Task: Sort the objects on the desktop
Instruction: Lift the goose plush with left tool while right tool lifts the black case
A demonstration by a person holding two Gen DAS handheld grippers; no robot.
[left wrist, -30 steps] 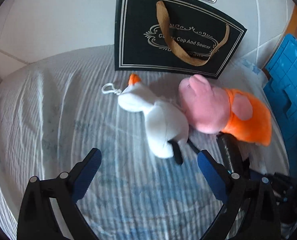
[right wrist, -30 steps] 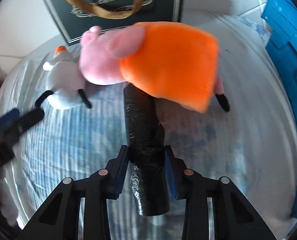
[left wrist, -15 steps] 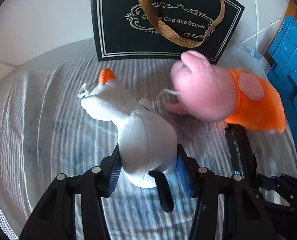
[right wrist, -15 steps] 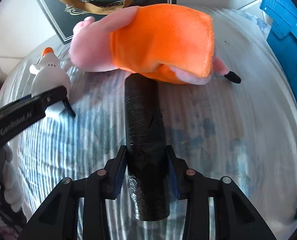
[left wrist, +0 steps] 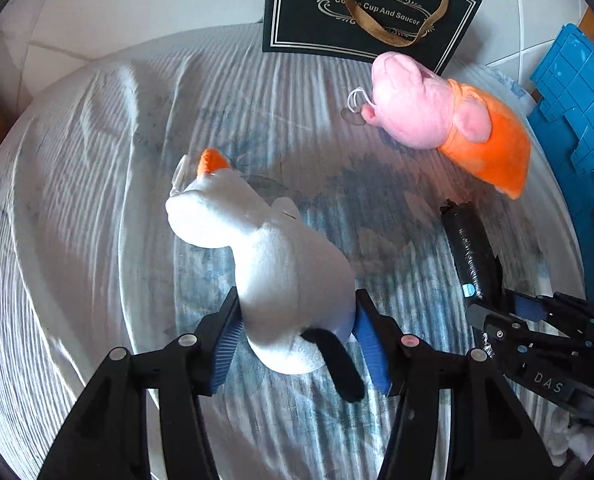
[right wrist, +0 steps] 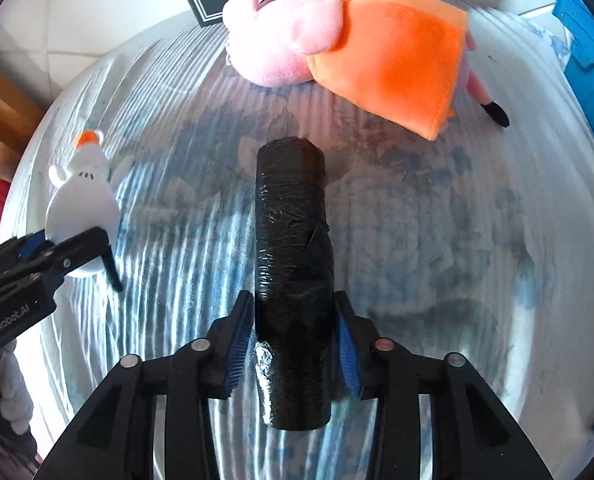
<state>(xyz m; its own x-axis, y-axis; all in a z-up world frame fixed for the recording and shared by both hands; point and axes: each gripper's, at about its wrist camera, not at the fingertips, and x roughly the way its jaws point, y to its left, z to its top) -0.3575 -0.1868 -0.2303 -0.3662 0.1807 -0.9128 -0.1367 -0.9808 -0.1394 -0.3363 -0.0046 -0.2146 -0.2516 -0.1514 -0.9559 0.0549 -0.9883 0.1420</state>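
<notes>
Up front, left gripper (left wrist: pixel 297 336) with ribbed blue pads, jaws clamped on the soft rounded belly of a white plush goose (left wrist: pixel 273 264), orange beak pointing away, thin black leg dangling. Right gripper (right wrist: pixel 293 344) likewise clamped, jaws pinching a glossy black cylindrical roll (right wrist: pixel 293 264) wrapped in crinkled film, end-on and long. Beyond, lying on the wrinkled, ribbed white-and-blue cloth of the table (left wrist: pixel 97 184): fuzzy pink pig plush (right wrist: pixel 337 44) in a flat orange felt dress. Behind it, upright dark paper gift bag (left wrist: pixel 361 12) with tan ribbon handle. Far right, rigid blue gridded plastic crate (left wrist: pixel 577 120).
</notes>
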